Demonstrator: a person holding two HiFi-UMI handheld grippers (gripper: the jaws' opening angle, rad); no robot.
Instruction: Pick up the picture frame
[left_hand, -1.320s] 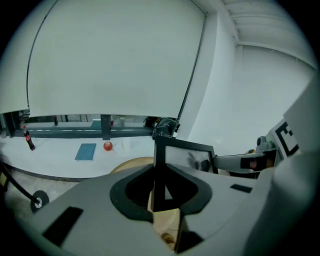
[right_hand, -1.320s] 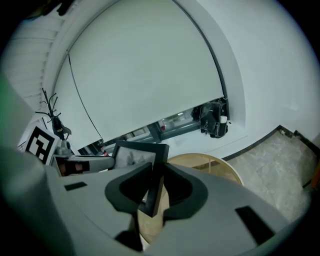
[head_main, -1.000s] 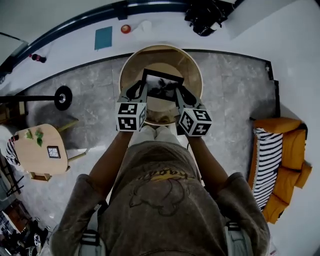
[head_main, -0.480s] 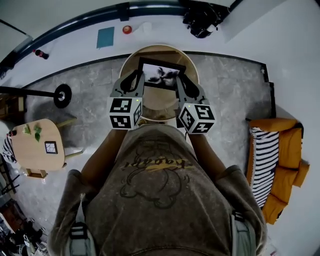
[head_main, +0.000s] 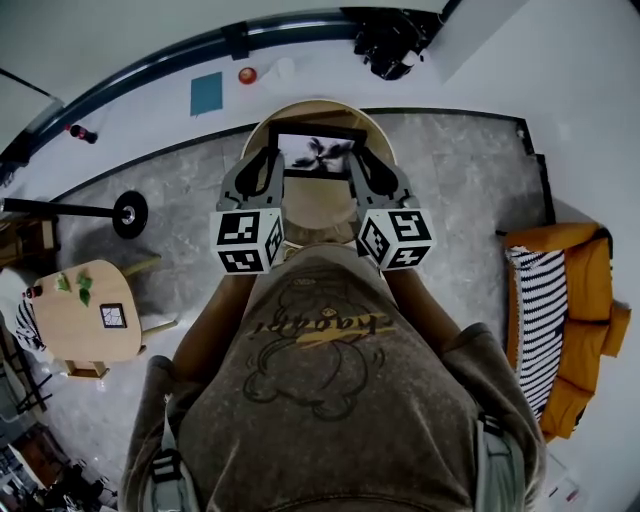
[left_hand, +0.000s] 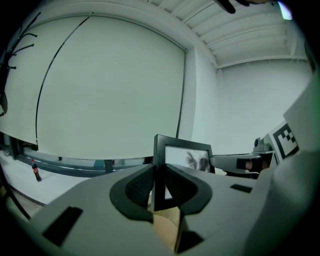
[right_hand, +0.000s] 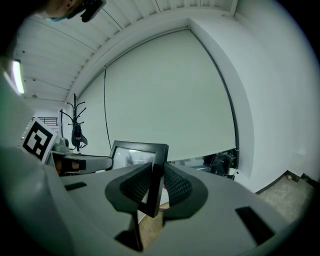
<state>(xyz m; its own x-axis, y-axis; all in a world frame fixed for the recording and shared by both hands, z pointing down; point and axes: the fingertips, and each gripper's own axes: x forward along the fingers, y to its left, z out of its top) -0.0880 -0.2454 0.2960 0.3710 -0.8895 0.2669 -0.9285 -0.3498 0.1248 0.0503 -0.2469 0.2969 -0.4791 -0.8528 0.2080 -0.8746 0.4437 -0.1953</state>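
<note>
A black picture frame (head_main: 318, 152) with a dark flower print is held up in the air above the round wooden table (head_main: 320, 210). My left gripper (head_main: 270, 165) is shut on the frame's left edge, and my right gripper (head_main: 362, 165) is shut on its right edge. In the left gripper view the frame (left_hand: 161, 172) stands upright between the ribbed pads (left_hand: 141, 186). In the right gripper view the frame (right_hand: 156, 182) is pinched near its lower corner between the pads (right_hand: 177, 187).
Grey stone floor surrounds the table. An orange sofa with a striped blanket (head_main: 560, 330) is at the right. A small wooden side table (head_main: 85, 315) with a little frame sits at the left. A black lamp base (head_main: 130, 213) and a dark bag (head_main: 390, 40) lie further out.
Both grippers have risen together with the frame, which now sits higher and further from the tabletop. The jaws kept their grip on its two edges.
</note>
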